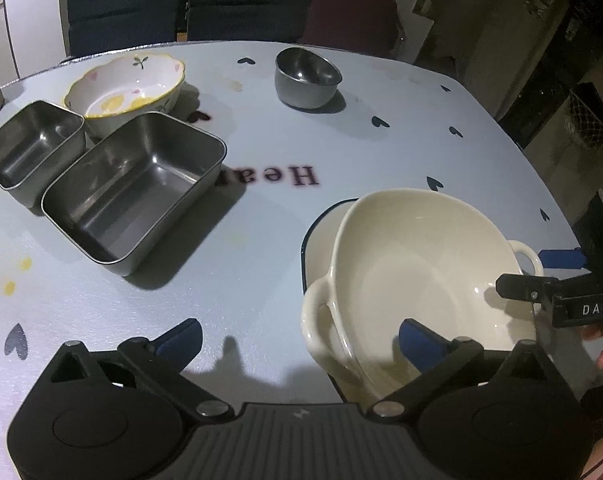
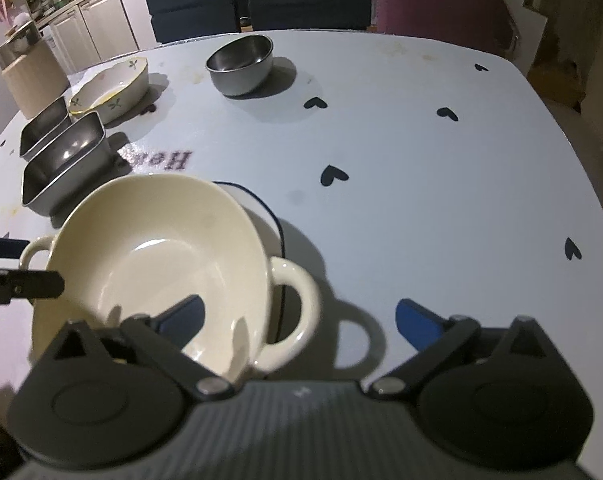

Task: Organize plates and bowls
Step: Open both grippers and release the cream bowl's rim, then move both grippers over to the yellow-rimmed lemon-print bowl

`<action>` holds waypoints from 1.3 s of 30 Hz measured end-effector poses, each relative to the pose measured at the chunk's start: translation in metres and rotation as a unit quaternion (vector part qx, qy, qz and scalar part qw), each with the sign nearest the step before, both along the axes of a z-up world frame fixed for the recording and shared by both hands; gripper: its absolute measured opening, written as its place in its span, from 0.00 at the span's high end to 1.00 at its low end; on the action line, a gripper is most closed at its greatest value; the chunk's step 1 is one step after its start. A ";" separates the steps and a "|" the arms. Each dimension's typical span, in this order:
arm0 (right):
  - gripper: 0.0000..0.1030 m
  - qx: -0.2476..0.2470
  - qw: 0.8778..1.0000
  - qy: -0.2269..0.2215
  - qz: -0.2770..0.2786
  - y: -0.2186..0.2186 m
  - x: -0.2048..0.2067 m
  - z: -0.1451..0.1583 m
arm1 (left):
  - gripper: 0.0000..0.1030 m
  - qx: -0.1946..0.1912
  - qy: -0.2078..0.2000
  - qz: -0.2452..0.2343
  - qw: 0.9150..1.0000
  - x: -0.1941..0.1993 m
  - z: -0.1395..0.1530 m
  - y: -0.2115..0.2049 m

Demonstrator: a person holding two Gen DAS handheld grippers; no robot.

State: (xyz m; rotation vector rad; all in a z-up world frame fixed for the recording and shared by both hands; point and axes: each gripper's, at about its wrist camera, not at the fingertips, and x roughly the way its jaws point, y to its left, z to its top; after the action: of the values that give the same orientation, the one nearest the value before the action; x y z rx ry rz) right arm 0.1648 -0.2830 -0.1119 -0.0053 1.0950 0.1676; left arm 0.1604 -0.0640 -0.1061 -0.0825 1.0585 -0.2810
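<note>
The cream bowl (image 1: 417, 276) sits on a blue-rimmed plate (image 1: 321, 236) between both grippers, its handles pointing one at each. The left gripper (image 1: 299, 340) and right gripper (image 2: 299, 318) both stand wide open, each straddling the handle nearest it, gripping nothing.

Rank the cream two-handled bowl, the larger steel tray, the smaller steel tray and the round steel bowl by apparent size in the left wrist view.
1. cream two-handled bowl, though nearest the camera
2. larger steel tray
3. smaller steel tray
4. round steel bowl, though farthest away
</note>
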 end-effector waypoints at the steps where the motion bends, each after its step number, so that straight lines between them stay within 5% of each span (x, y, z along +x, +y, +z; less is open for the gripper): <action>1: 0.00 0.002 1.000 -0.001 -0.001 -0.001 -0.001 0.001 | 0.00 0.000 -0.002 0.000 1.000 -0.002 0.001 0.000; 21: 0.00 0.025 0.996 -0.078 -0.043 -0.010 -0.018 0.043 | 0.00 -0.028 -0.063 0.029 0.997 -0.021 0.050 0.031; 31: 0.00 0.050 0.988 -0.136 -0.044 0.020 -0.001 0.065 | 0.00 -0.037 -0.127 0.086 0.987 -0.008 0.083 0.077; 39: 0.00 0.086 0.981 -0.169 -0.036 0.064 0.027 0.079 | 0.00 -0.031 -0.133 0.130 0.982 0.011 0.094 0.108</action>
State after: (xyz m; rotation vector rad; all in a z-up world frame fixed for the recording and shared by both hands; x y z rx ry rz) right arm 0.1916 -0.2193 -0.0330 0.1561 0.7370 0.1895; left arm 0.1713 0.0438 -0.0118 -0.2314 0.7624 -0.0835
